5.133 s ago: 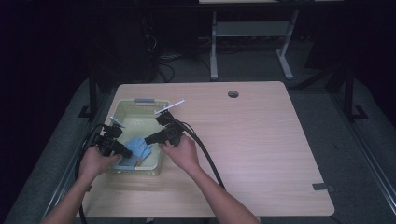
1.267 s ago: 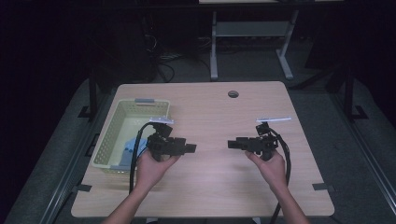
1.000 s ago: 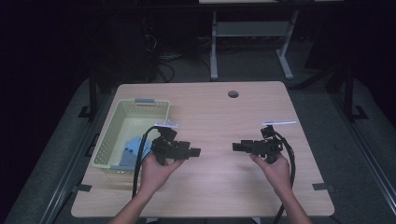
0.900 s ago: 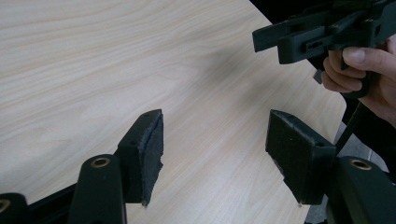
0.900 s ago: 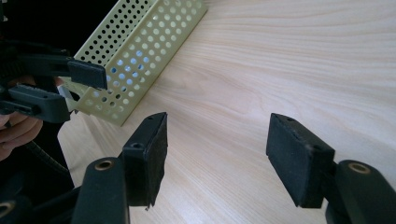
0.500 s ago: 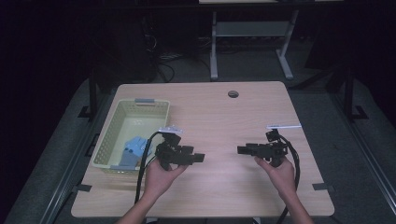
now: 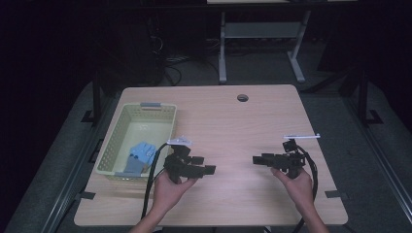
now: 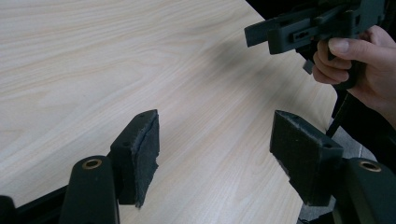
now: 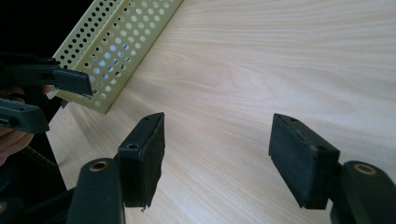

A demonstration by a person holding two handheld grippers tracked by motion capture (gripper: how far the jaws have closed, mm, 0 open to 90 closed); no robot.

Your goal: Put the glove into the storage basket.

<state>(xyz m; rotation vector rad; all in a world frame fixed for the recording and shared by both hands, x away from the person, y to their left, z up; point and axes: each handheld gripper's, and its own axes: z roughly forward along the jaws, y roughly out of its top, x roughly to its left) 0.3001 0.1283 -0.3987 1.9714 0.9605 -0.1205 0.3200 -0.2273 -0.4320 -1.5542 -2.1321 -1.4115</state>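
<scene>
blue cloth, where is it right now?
In the high view the blue cloth lies inside the yellow basket at the table's left side, at the basket's near end, just left of the left gripper.

Left gripper point(image 7: 206, 165) is held low in the left hand point(image 7: 171, 185), jaws pointing toward the person's right; they have just been opening, stand wide apart, nothing between the pads point(image 8: 144, 149). Right gripper point(image 7: 258, 159) sits in the right hand point(image 7: 294, 182), pointing back at the left one, jaws likewise spread and empty. Both forearms enter from the bottom edge, hands well apart.
</scene>
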